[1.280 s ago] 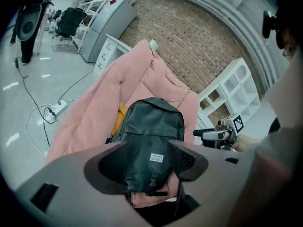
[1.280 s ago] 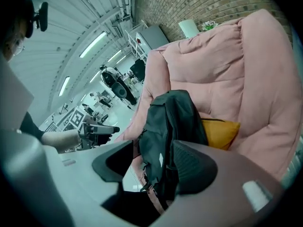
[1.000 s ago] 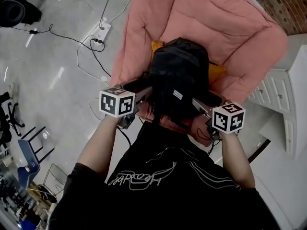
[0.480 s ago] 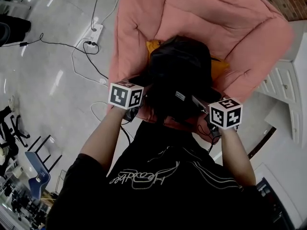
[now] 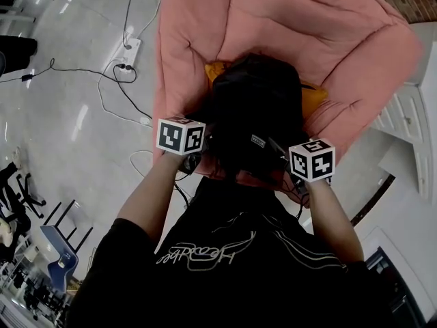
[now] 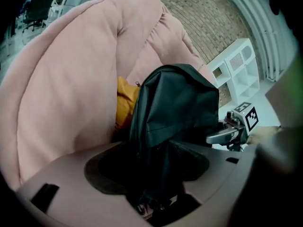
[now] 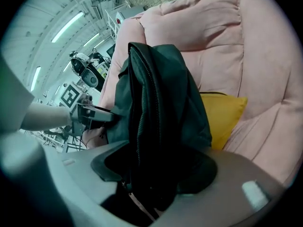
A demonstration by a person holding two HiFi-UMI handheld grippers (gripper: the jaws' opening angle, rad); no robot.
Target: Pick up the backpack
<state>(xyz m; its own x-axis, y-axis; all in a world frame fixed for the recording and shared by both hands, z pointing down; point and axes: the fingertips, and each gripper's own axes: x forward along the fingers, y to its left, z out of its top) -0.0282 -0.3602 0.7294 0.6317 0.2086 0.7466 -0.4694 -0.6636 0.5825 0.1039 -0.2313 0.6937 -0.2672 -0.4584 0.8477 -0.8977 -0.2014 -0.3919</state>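
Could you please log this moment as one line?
left gripper: shut on backpack | right gripper: shut on backpack | backpack: at pink armchair, beside yellow cushion

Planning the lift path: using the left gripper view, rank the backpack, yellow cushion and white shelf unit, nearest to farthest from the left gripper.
1. black backpack: clamped in the left gripper, between its jaws.
2. yellow cushion: just behind the bag, to its left.
3. white shelf unit: far right of the view.
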